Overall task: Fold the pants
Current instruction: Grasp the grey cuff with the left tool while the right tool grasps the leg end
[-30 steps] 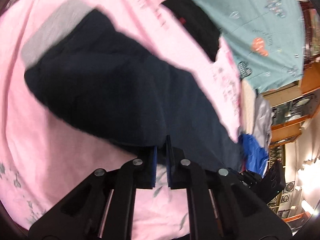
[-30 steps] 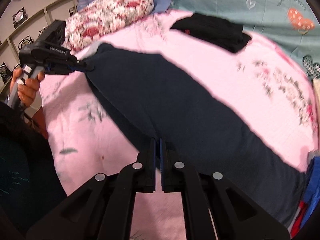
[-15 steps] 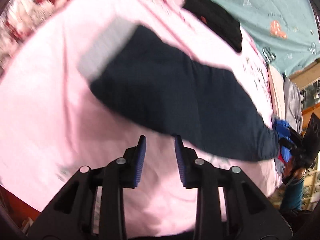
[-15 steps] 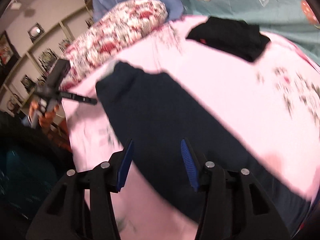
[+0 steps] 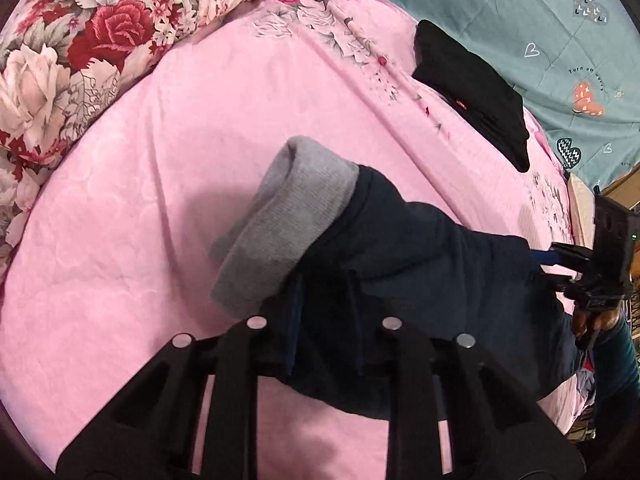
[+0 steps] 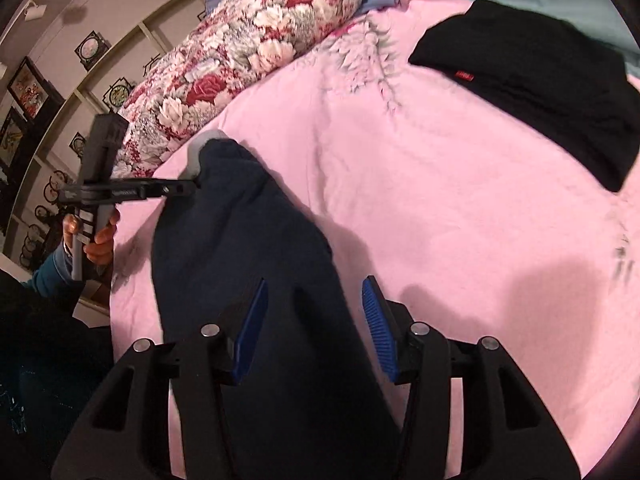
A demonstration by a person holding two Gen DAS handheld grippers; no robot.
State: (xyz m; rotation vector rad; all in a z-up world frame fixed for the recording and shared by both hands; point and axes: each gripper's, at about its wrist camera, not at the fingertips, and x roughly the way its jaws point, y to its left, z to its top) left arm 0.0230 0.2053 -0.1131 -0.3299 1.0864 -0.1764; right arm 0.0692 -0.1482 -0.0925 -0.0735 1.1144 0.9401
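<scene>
Dark navy pants (image 5: 420, 248) with a grey waistband (image 5: 288, 216) lie on the pink bedspread (image 5: 160, 160). My left gripper (image 5: 326, 300) straddles the cloth just behind the waistband, its jaws apart with fabric between them. In the right wrist view the pants (image 6: 248, 248) run away from me. My right gripper (image 6: 314, 320) is open, its blue pads (image 6: 252, 324) either side of the leg. The left gripper also shows there (image 6: 188, 188) at the waistband. The right gripper appears in the left wrist view (image 5: 560, 256) at the far end.
A folded black garment (image 5: 472, 88) lies further back on the bed, also in the right wrist view (image 6: 532, 64). A floral pillow (image 5: 80, 40) is at the left. A teal quilt (image 5: 540, 20) covers the far right. Shelves with framed pictures (image 6: 32, 92) line the wall.
Both grippers let go of the pants a second ago, pulled back, and have come down on them again: the left at the waistband, the right over the leg. The pants now look bunched shorter.
</scene>
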